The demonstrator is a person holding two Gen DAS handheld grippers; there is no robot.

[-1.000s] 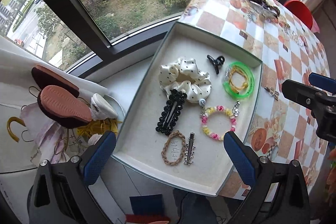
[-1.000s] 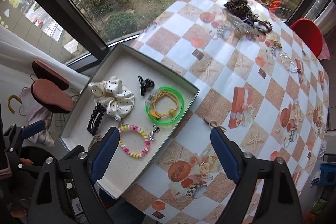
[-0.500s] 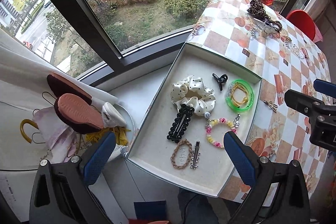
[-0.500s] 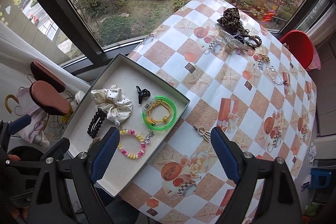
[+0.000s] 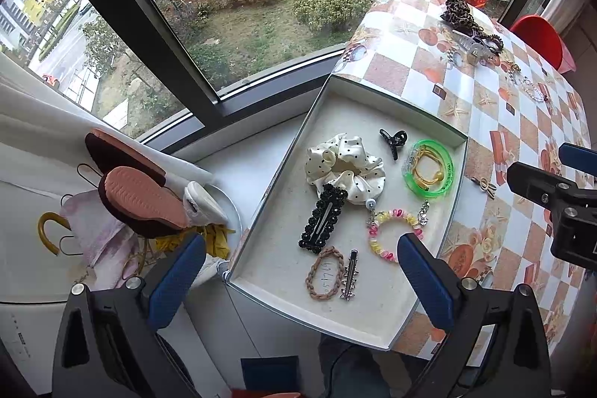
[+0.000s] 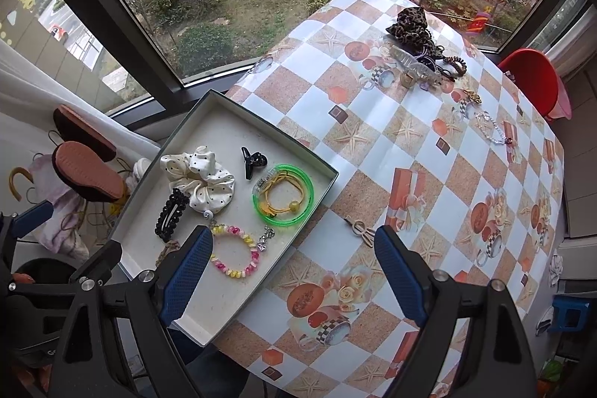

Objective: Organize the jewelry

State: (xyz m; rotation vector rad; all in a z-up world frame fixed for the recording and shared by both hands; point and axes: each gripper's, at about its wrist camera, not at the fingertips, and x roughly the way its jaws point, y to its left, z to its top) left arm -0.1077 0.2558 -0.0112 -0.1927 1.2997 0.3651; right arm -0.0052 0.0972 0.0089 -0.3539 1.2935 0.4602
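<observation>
Left gripper [image 5: 300, 280]: pointing steeply down, jaws spread wide, nothing between the blue pads [image 5: 175, 280]. Right gripper [image 6: 293, 276]: also pointing steeply down, jaws wide apart, pads bare. In the left wrist view the right gripper sits at 3 o'clock.

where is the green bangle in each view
Left wrist: green bangle sits right of centre, in the tray's far right part.
Right wrist: green bangle sits just left of centre, near the tray's right wall.
Shared landmark: the white polka-dot scrunchie lies to its left in both.
</observation>
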